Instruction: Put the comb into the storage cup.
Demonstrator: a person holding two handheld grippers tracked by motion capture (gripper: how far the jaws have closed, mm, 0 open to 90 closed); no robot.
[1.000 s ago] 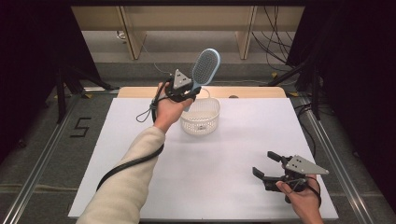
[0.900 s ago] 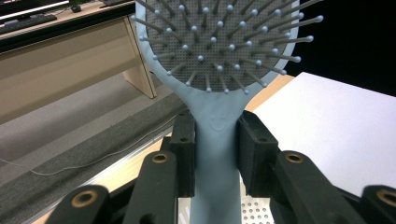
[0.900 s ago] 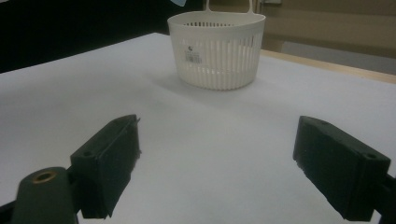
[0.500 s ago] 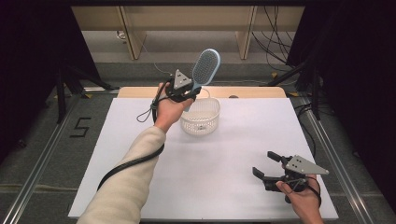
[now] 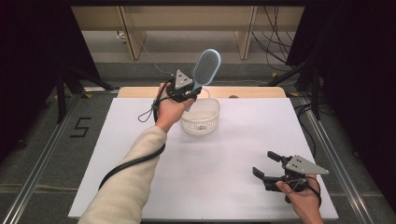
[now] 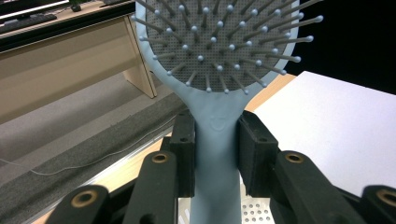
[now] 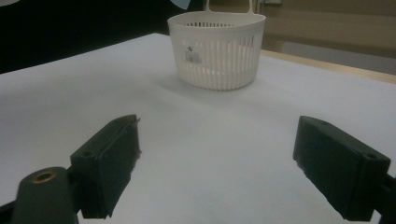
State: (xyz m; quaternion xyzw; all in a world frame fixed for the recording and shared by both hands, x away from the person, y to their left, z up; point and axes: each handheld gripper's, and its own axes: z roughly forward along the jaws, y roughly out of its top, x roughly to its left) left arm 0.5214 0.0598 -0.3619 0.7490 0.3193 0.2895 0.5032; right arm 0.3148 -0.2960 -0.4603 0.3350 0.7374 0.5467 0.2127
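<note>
Hairbrush [image 5: 206, 68] first: a pale blue paddle brush, held up in the air at the far side of the table, its head tilted up and a little to the right above the basket [image 5: 201, 116]. The left gripper [image 5: 185, 94] is clamped on the brush handle just below the head. In the left gripper view the two black pads [image 6: 186, 154] press flat against either side of the handle, and the bristle face of the brush [image 6: 219, 42] looks straight at that camera. The person's left hand [image 5: 169, 108] carries the gripper, with a cream sleeve [image 5: 128, 186] running back to the bottom edge and a black cable [image 5: 130, 163] trailing beside it.

The basket is white, slatted and round, and stands on the white table top [image 5: 224, 163] near its far edge, just below and beside the left gripper. Whether the bottom end of the handle reaches into the basket is hard to tell from above; the left gripper view shows a perforated white surface right under it.

The right gripper [image 5: 270, 167] rests low at the near right of the table, well apart from the basket, in the person's right hand [image 5: 303, 200]. Its jaws stand wide apart with nothing between them, and in the right gripper view they frame bare table with the basket [image 7: 217, 49] beyond.
</note>
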